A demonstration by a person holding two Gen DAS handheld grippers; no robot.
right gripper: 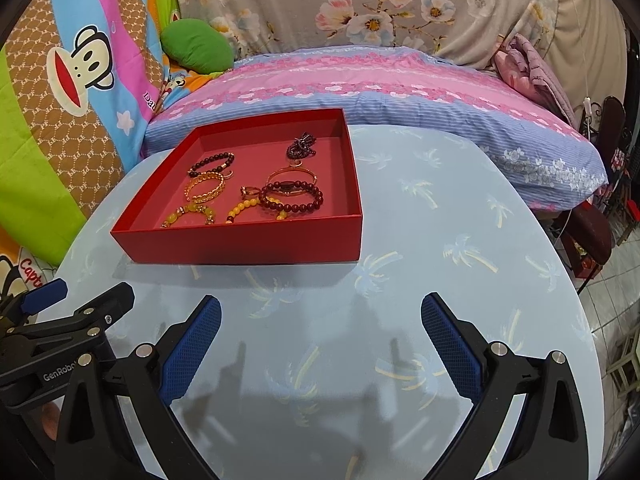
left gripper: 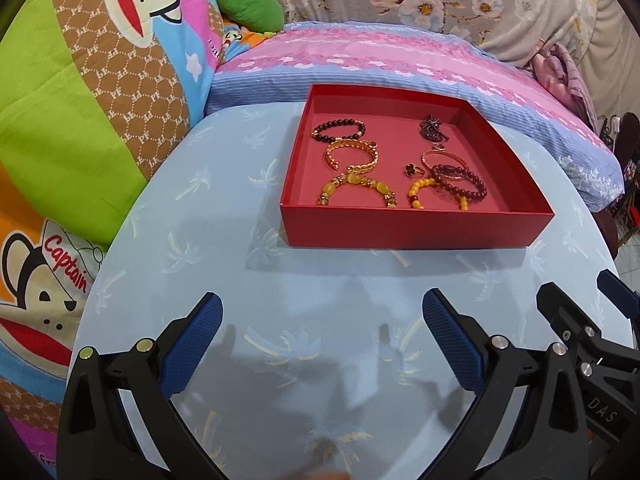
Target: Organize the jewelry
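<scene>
On the glass table (left gripper: 224, 264), your left gripper (left gripper: 322, 344) and right gripper (right gripper: 320, 344) stand wide and empty, short of the red tray (right gripper: 248, 246) holding the jewelry. The dark red bracelet (right gripper: 292, 200) apparently overlaps a thin bangle (right gripper: 294, 174); lifting one may drag both.

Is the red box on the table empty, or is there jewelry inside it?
Not empty. The open red box holds several bracelets, such as a gold chain bracelet, plus a ring; no lid is visible.
</scene>
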